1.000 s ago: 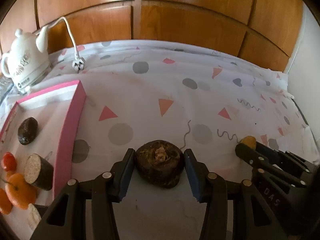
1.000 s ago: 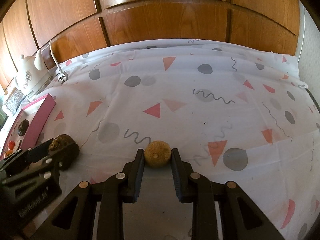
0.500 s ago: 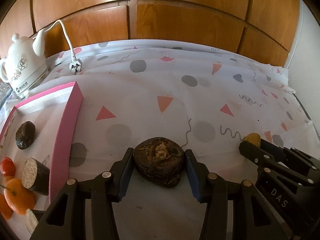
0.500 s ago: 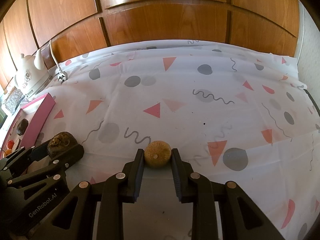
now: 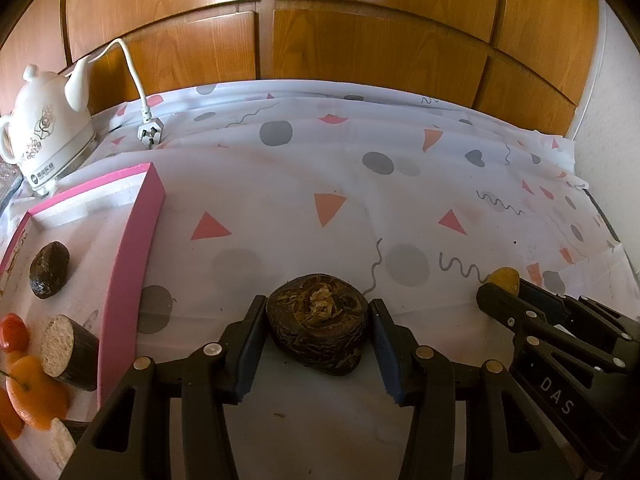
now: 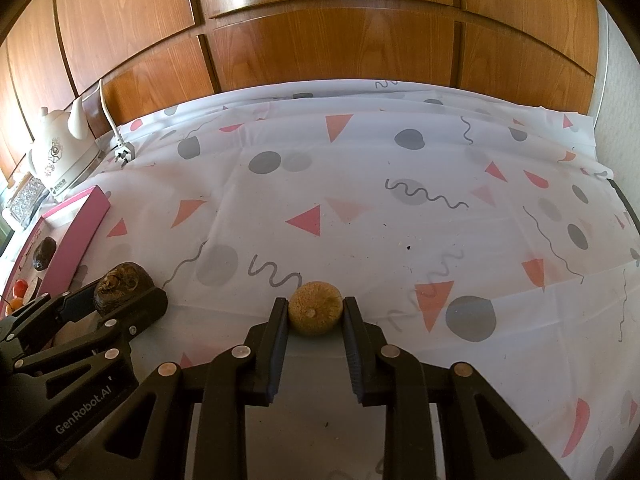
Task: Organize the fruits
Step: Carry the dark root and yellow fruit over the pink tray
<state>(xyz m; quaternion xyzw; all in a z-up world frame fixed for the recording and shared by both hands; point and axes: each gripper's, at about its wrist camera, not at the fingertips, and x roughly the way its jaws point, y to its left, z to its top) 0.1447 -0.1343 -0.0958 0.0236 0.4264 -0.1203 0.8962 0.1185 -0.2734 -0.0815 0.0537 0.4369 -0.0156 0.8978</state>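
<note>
In the left wrist view my left gripper (image 5: 318, 322) is shut on a dark brown, rough, flattish fruit (image 5: 318, 332), low over the patterned tablecloth (image 5: 320, 168). Whether the fruit touches the cloth I cannot tell. In the right wrist view my right gripper (image 6: 316, 314) is shut on a small round tan fruit (image 6: 316, 312) just above the cloth. Each gripper shows in the other's view: the right gripper (image 5: 500, 292) with the tan fruit (image 5: 505, 278) at the right, the left gripper (image 6: 120, 300) with the dark fruit (image 6: 122, 284) at the left.
A pink-walled tray (image 5: 132, 264) lies at the left with a dark fruit (image 5: 50, 264), a cut piece (image 5: 68, 350), an orange (image 5: 36, 396) and a small red fruit (image 5: 12, 332). Behind it stand a white kettle (image 5: 48, 136) and its plug (image 5: 150, 132). Wooden panels back the table.
Both grippers keep their hold on their fruits. The left wrist view has drifted a little, so the tray sits slightly further left in it.
</note>
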